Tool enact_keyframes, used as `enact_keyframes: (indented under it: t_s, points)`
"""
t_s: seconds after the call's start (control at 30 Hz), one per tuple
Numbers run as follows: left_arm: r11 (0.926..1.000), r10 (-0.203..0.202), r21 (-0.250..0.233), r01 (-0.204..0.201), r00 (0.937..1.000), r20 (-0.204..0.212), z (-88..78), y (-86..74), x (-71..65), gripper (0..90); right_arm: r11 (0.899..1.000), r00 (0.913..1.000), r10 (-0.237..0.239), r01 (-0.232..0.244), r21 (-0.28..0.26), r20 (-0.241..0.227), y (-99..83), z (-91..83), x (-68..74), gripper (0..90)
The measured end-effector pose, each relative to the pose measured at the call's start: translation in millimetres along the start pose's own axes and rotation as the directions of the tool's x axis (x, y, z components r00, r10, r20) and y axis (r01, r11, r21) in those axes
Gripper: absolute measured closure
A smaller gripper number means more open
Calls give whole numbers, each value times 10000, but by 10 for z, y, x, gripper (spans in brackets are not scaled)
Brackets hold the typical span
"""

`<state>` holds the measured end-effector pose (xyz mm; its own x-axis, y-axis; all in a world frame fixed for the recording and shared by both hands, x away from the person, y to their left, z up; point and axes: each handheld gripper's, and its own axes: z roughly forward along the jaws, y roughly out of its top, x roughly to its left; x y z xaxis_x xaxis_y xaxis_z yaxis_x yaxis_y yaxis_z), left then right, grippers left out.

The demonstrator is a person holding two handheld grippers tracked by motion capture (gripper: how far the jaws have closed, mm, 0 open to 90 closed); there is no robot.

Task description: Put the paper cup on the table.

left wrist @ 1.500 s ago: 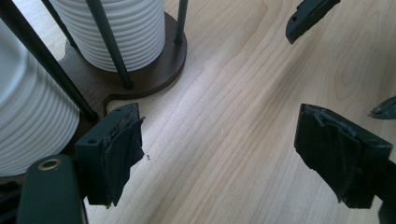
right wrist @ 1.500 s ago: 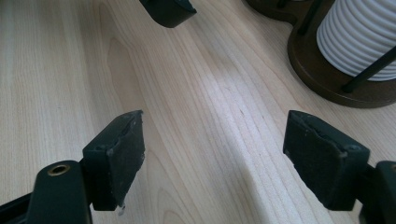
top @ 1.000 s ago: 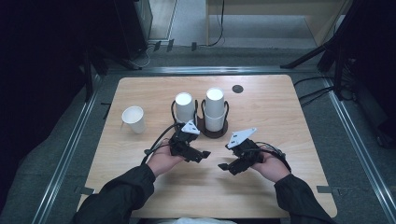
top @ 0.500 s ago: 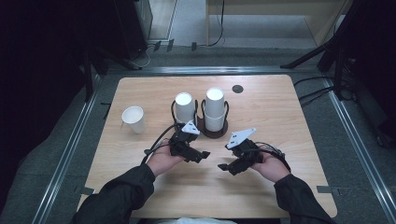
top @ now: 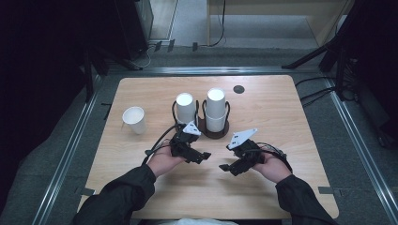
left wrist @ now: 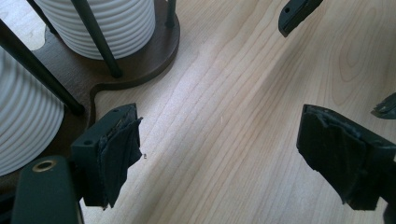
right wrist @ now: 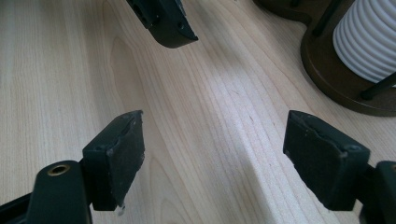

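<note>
White ribbed cup stacks (top: 216,108) upright in dark wooden holder (top: 213,132), both tools (top: 202,156) (top: 225,167) released, empty.

The high view is looking forward and down over the whole desk (top: 291,117), while both gripper views are looking closely along their jaws at its wood, sharing the dark cup stand (left wrist: 140,65).
</note>
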<state>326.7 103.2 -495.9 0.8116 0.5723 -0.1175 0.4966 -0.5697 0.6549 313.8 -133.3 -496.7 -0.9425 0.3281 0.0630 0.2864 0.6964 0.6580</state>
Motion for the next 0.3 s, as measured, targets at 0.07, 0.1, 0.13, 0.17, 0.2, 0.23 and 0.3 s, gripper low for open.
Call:
enact_keyframes:
  t_s: [0.07, 0.1, 0.13, 0.17, 0.2, 0.23, 0.3]
  points:
    - [10000, -5, 2, 5, 10000, -8, 4, -1, -1, 139, 10000, 10000, -4, 4, 1, 3, 0, 0, -1, 212]
    - [10000, 1, 4, -1, 10000, -9, 3, -1, -1, 139, 10000, 10000, 6, -6, 3, -7, 0, -1, -2, 212]
    - [10000, -11, 1, 11, 10000, 24, 3, -2, 1, 139, 10000, 10000, 24, -24, -12, 1, 0, -2, -1, 211]
    - [10000, -22, 9, 22, 10000, 36, 6, -3, 1, 139, 10000, 10000, 9, -9, -31, -1, -1, -2, -4, 212]
    - [10000, -15, 34, 15, 10000, 23, 11, -5, 2, 137, 10000, 10000, 9, -9, -36, 12, -1, -3, -6, 212]
    - [9999, 29, 101, -29, 10000, 51, 17, -8, 5, 136, 10000, 10000, -6, 6, -28, 19, -2, -2, -9, 212]
    - [9998, 24, 219, -25, 10000, 52, 34, -16, 11, 133, 10000, 10000, 46, -46, 21, 7, -6, -2, -15, 212]
